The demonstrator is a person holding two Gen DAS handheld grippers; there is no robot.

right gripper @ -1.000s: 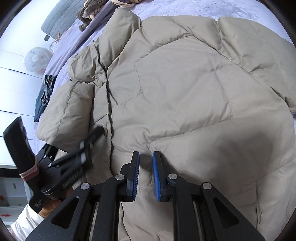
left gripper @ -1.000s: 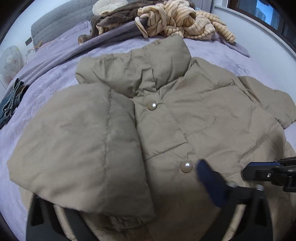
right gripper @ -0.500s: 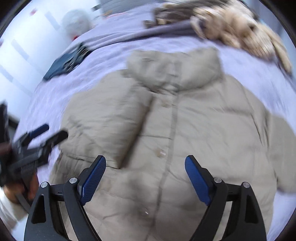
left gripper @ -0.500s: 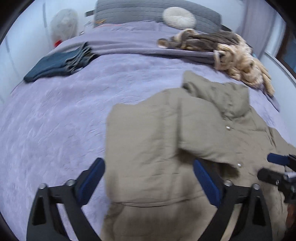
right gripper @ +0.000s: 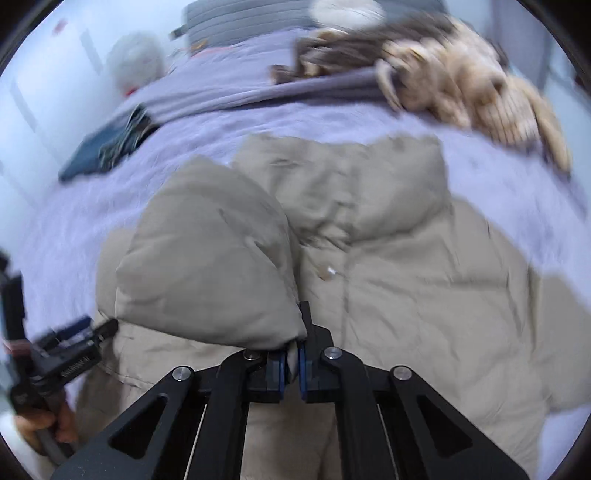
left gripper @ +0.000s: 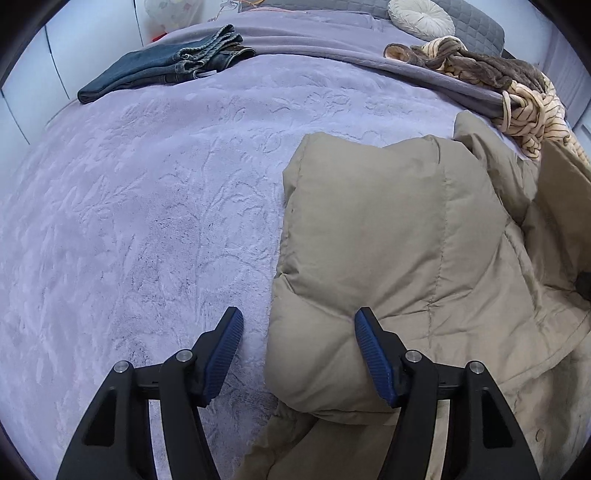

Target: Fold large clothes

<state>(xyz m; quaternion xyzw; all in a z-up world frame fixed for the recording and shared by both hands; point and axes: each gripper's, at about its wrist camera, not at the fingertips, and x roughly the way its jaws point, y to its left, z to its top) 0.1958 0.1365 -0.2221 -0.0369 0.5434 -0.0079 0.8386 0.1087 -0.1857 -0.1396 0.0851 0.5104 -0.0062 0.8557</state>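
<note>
- The beige quilted puffer jacket (right gripper: 388,295) lay flat on the bed with its front side up. Its long axis ran from the hem, near the cameras, to the high padded collar (right gripper: 343,173), which pointed toward the head of the bed.
- One padded sleeve (right gripper: 207,254) was folded over the front of the jacket, on the left side in the right wrist view, and its cuff end was lifted a little.
- The right gripper (right gripper: 291,363) was clenched on this cuff; a small piece of beige fabric showed between its blue pads.
- The left gripper (left gripper: 299,354) was at the left edge of the jacket. Its jaws were closing, with the edge of the puffy sleeve between them, but the blue pads (left gripper: 373,354) did not yet press on it. One pad was over the blanket, the other over the fabric.
- In the right wrist view a hand (right gripper: 44,424) held the left tool at the lower left.
- The surface was a lavender plush blanket (left gripper: 147,221) with an embossed leaf pattern, which covered the whole bed.
- Folded dark blue jeans (left gripper: 166,66) lay far left, well apart from the jacket.
- A heap of brown and cream striped clothes (left gripper: 509,88) lay at the far right, close to the collar.
- A round white cushion (left gripper: 421,18) leaned on the grey quilted headboard (left gripper: 476,26).
- White walls stood behind the bed.
</note>
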